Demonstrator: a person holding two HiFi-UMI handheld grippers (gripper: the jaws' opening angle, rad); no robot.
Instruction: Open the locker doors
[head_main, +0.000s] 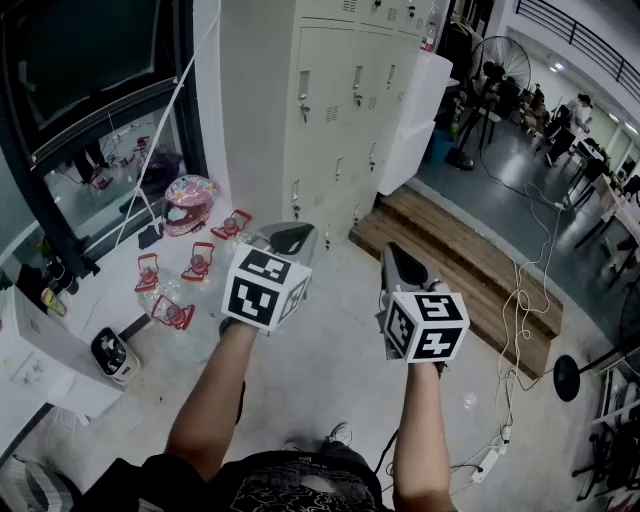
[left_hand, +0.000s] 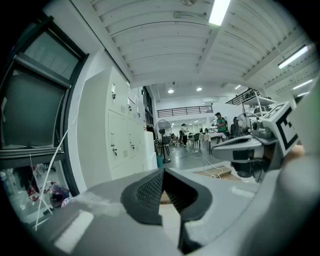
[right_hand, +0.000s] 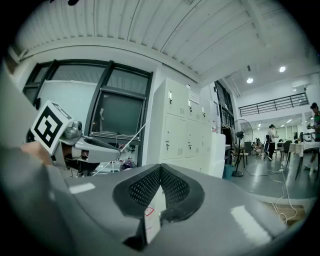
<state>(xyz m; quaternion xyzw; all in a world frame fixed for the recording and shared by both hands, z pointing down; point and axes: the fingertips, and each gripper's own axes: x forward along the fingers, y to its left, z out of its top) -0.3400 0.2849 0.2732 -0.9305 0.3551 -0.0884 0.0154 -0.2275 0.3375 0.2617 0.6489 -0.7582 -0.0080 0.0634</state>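
A bank of cream lockers (head_main: 340, 110) stands ahead against the wall, every door closed, with small handles and locks. It also shows in the left gripper view as lockers (left_hand: 122, 142) and in the right gripper view as lockers (right_hand: 180, 135). My left gripper (head_main: 292, 238) (left_hand: 163, 171) is held up in the air, well short of the doors, its jaws shut on nothing. My right gripper (head_main: 393, 252) (right_hand: 160, 168) hangs beside it at the same height, also shut. A white slip with a red mark shows in the gap behind its pads. Each gripper sees the other: left gripper (right_hand: 117, 148), right gripper (left_hand: 216, 148).
A pink helmet (head_main: 189, 200) and several small red-framed items (head_main: 198, 262) lie on the floor at the left by the window. A low wooden platform (head_main: 460, 270) runs along the right of the lockers. A floor fan (head_main: 497, 70) stands behind, and cables with a power strip (head_main: 490, 460) trail at the right.
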